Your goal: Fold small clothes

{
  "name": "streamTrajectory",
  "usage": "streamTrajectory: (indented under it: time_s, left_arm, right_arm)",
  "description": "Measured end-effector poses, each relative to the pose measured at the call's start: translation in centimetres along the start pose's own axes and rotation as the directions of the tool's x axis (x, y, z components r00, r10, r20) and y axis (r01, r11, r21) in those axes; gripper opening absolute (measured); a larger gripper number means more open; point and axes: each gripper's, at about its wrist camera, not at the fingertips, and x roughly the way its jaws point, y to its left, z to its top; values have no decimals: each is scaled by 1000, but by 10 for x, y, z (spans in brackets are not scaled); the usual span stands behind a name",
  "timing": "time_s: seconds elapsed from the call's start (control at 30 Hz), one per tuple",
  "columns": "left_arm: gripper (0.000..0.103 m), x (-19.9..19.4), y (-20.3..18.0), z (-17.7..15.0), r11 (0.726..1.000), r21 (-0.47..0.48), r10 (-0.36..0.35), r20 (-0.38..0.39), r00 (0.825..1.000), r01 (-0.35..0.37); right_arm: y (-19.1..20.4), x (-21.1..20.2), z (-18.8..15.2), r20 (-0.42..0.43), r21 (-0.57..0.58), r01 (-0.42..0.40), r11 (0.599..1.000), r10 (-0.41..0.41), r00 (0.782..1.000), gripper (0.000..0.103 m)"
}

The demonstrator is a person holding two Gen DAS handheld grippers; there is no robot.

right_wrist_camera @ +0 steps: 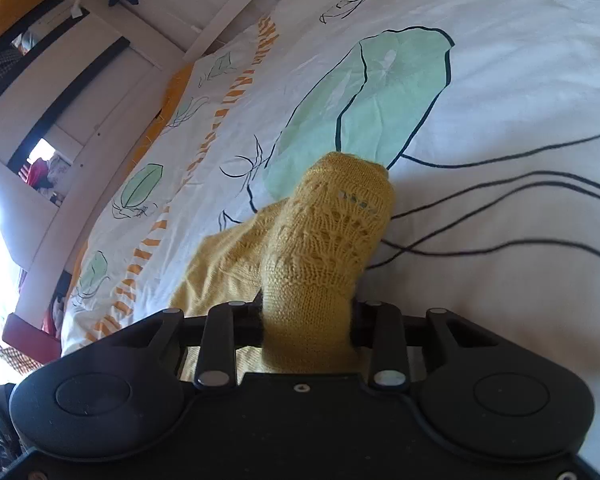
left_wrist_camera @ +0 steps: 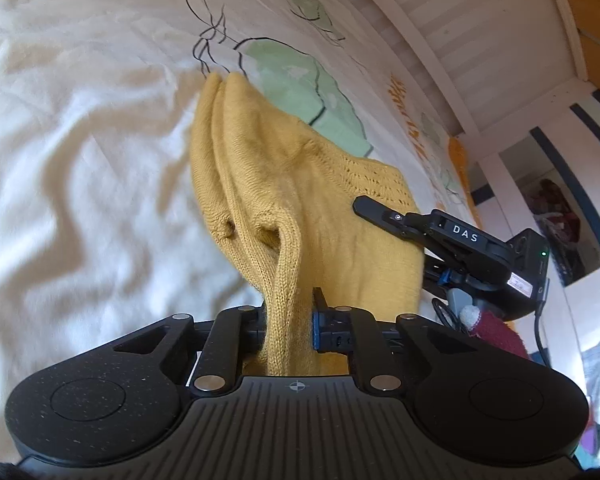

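A small yellow knitted garment (left_wrist_camera: 284,184) hangs lifted above the bed, stretched between both grippers. My left gripper (left_wrist_camera: 290,320) is shut on a ribbed edge of it. My right gripper (right_wrist_camera: 308,320) is shut on its lacy patterned part (right_wrist_camera: 328,224). The right gripper also shows in the left wrist view (left_wrist_camera: 380,210), at the garment's right side. The fingertips of both are hidden in the knit.
A white duvet (left_wrist_camera: 80,140) with green leaf prints (right_wrist_camera: 364,108) and orange marks covers the bed below. A white slatted bed frame (left_wrist_camera: 432,32) runs along the far side. A dark red knitted item (left_wrist_camera: 496,332) lies by the right gripper.
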Motion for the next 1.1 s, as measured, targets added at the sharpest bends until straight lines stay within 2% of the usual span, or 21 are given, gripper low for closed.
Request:
streamTrajectory:
  time_s: [0.13,0.3,0.47,0.57,0.6,0.63,0.7,0.73,0.83,0.93,0.97,1.0,1.03,1.1]
  left_arm:
    - [13,-16,-18,-21,998,-11,-57,-34,998,57]
    - [13,-37,-43,-66,993,-10,-121,-94,988,120]
    - [14,-59,-54,-116,992,8,-122,-106,987,124]
    - [14,-64,-47,-137,999,11,-46,-71,996,47]
    - [15,-65,-45,-142,999,31,8,-51,999,-6]
    - [15,-66,-42,-145,995,53,87,-25,996,-86]
    - [28,-65,-37,-150,971,108,212,20,977,-213]
    - [29,-65,-37,-153,964,141,220,41,975,-224]
    - [30,-71,-46,-157,943,194,260,80,962,-271]
    - [31,-84,-63,-162,906,263,300,153,942,-332]
    - [31,-88,-69,-162,895,282,304,184,935,-346]
    - [32,-94,-73,-162,885,299,302,214,929,-356]
    - [33,-97,-79,-160,877,312,298,242,923,-365]
    - [45,-101,-88,-161,861,341,287,286,914,-377]
  right_arm:
    - [13,-30,-18,-35,-10,18,1000,-18,999,42]
    - [24,-75,-56,-93,-15,58,998,-59,994,42]
    - [27,-119,-98,-121,-19,75,997,-77,990,43]
    - [24,-132,-115,-91,-26,113,993,-115,989,45]
    - [22,-134,-118,-72,-40,142,989,-145,987,46]
    - [20,-135,-122,-40,-70,192,979,-195,980,52]
    - [17,-137,-127,36,-105,277,955,-275,961,59]
    - [17,-138,-129,67,-108,307,946,-301,951,67]
    - [20,-142,-138,124,-91,320,943,-309,943,68]
    - [29,-152,-148,182,-113,334,936,-311,933,72]
    - [32,-156,-151,202,-118,338,934,-311,929,75]
    - [33,-164,-156,222,-122,342,932,-310,924,84]
    - [35,-168,-160,239,-125,347,929,-311,920,90]
    - [37,-176,-166,268,-127,367,921,-325,907,91]
